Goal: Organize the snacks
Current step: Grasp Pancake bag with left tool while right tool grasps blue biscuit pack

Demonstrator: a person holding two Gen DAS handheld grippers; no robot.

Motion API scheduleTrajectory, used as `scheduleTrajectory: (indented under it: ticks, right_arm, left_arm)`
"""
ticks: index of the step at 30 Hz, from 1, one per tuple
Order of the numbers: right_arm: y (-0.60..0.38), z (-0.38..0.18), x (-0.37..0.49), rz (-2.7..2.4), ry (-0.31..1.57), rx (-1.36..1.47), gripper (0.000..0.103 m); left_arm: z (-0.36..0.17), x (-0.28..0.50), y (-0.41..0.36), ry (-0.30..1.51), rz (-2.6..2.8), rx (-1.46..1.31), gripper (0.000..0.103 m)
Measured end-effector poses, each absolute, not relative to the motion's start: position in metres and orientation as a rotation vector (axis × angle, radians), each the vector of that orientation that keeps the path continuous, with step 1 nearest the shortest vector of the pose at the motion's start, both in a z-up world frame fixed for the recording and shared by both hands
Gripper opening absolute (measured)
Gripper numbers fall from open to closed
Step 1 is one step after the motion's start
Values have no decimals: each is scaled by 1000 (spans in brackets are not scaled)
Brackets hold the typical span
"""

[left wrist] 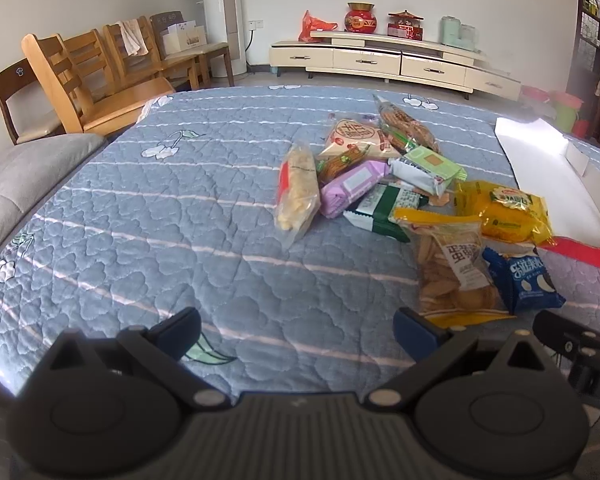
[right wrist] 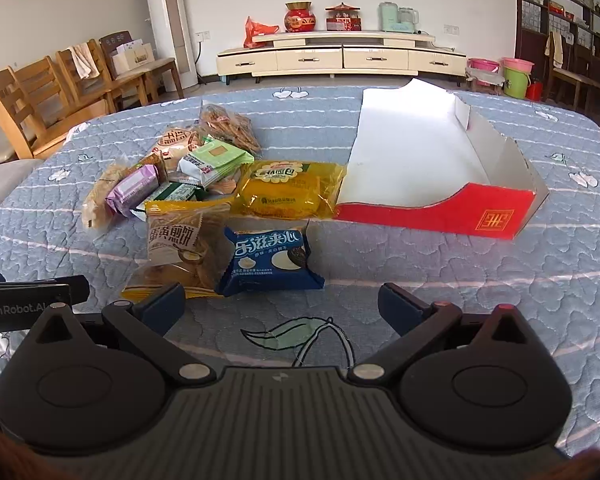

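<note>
Snack pile (left wrist: 400, 184) on quilt (left wrist: 180, 220) — gripper (left wrist: 296, 330) spread, empty

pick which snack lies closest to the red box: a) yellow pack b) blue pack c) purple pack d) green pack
a: in the right wrist view the yellow pack lies right beside the near left corner of the red box, while the blue pack sits nearer the camera and the purple pack and green pack lie further left in the pile.

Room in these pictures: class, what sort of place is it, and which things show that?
Most likely a home living room: a low TV cabinet along the wall, wooden chairs in a row, and snacks on a quilted cloth.
</note>
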State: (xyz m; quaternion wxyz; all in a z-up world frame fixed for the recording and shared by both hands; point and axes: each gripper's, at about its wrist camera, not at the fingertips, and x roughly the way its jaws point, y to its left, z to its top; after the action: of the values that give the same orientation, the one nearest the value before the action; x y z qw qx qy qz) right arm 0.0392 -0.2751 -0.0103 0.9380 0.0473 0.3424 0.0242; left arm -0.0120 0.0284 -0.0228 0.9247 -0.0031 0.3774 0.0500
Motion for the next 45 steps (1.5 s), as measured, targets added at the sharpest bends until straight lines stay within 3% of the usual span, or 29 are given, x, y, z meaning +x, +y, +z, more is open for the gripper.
scheduleTrajectory:
  ticks: [10,23,33,34,38,40,45]
  right_arm:
    - [-277,-13,42,37,685,93,103]
    - [-296,-12,42,-30,653,93,103]
    - [-304,-14,47,-59,648,80,103]
    - [-303,-15,48,-56,648,74,103]
    - [-299,-18,52,-31,656,56,103]
    - [-297,-19,56,-9,663,49,103]
    - [-285,-22,70,87,698,11,103]
  left_arm:
    - [-25,-8,30,765,43,-56,102]
    - [-21,29,-25,768,-68,-34,102]
    - [-43,51,-40,811,-56,-2,101]
    - [-46,53,-39,810,-58,2,98]
    - [-51,56,-39,801,-67,21,60]
    - [-49,53,-34,788,-80,17,49]
    - [-45,43,-11,779,-51,-4,42]
